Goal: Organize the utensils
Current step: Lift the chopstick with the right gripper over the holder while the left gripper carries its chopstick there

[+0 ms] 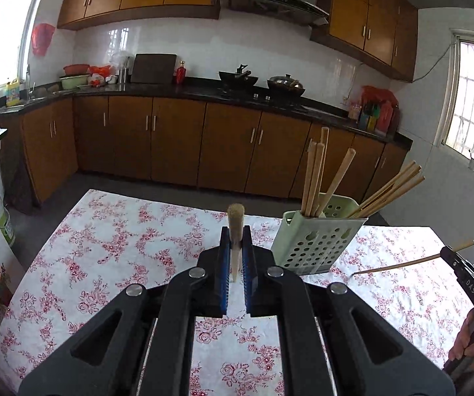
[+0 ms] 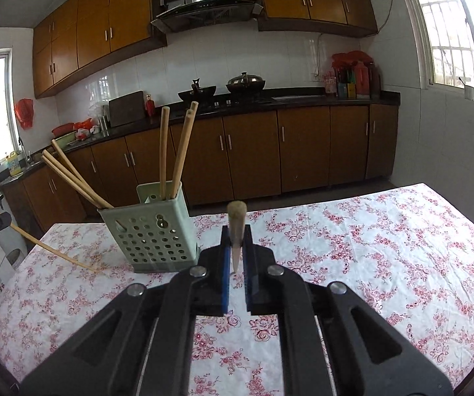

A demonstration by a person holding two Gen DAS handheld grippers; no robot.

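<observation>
Chopsticks: the left gripper (image 1: 236,247) clamps one bamboo chopstick (image 1: 236,231) between narrowed fingers, the right gripper (image 2: 236,247) another (image 2: 236,231), beside the green holder (image 2: 151,231).

We see our left gripper (image 1: 236,241) and right gripper (image 2: 236,241) as matte black plastic linkages with round silver pivot pins. The fingers (image 1: 225,264) carry ribbed blue pads. Bare skin of our right hand (image 1: 469,336) shows at one edge.
</observation>
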